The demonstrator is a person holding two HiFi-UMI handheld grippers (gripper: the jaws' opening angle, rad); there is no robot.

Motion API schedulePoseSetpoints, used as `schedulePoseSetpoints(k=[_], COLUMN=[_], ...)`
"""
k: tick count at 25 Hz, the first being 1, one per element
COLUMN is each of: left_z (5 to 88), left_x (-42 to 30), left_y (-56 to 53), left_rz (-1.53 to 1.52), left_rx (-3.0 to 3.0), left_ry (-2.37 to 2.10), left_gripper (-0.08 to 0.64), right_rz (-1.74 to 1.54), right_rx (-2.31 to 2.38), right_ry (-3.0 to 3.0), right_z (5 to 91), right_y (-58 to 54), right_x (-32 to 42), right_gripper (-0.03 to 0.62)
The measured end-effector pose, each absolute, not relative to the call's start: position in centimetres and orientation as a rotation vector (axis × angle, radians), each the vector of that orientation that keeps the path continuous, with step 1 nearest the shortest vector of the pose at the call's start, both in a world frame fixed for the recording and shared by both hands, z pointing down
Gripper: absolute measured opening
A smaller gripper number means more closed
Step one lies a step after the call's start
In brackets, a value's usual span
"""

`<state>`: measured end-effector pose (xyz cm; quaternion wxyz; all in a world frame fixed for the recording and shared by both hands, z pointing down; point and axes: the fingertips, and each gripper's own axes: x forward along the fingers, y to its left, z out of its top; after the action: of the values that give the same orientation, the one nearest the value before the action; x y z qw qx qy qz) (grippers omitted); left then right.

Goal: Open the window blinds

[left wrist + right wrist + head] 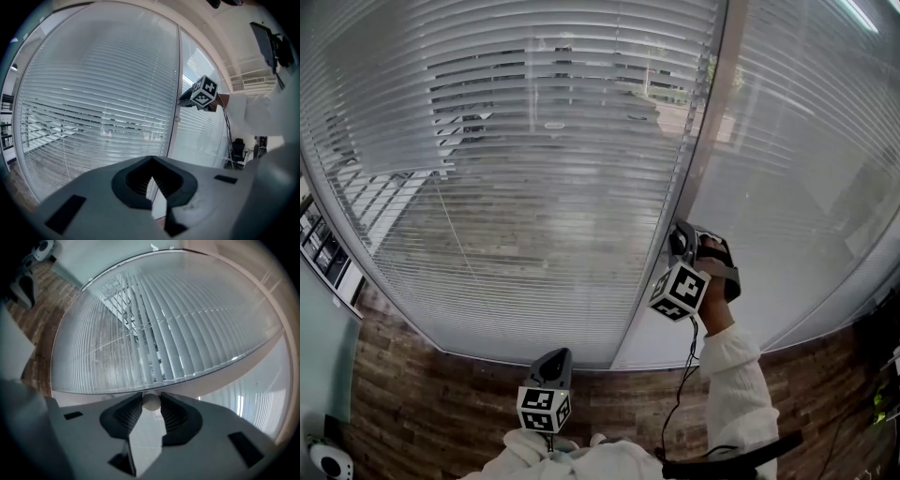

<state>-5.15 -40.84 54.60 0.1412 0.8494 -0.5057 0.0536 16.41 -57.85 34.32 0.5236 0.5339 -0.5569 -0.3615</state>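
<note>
White slatted blinds [544, 187] hang behind glass; a band of slats near the top is tilted, and the street shows through it. A second blind [806, 169] to the right stays flat and pale. My right gripper [680, 240] is raised against the frame post between the two panes. In the right gripper view my right gripper [151, 399] is shut on a small white round knob [151, 402], with a pad pressing each side of it. My left gripper [555, 358] hangs low in front of the sill, apart from the glass; its jaws [152, 160] meet at the tips, with nothing between them.
A brown wood-pattern floor [422, 403] runs below the window. A white device [326, 459] sits at the lower left. A black cable [684, 384] drops from the right gripper. In the left gripper view an office chair [239, 147] stands at the right.
</note>
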Motion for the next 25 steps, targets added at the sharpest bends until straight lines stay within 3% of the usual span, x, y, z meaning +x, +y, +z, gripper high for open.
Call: schedulePoseSetpoints(k=[25], left_z=[54.72], left_x=[-5.26], left_y=[-40.94], left_rz=[0.172], left_rx=[2.439], left_ry=[-1.484], left_gripper=[-0.002], right_rz=[-1.112], right_rx=[0.983], right_ry=[-0.999], right_z=[34.8], right_y=[-57.62], right_x=[16.43], right_gripper=[0.129])
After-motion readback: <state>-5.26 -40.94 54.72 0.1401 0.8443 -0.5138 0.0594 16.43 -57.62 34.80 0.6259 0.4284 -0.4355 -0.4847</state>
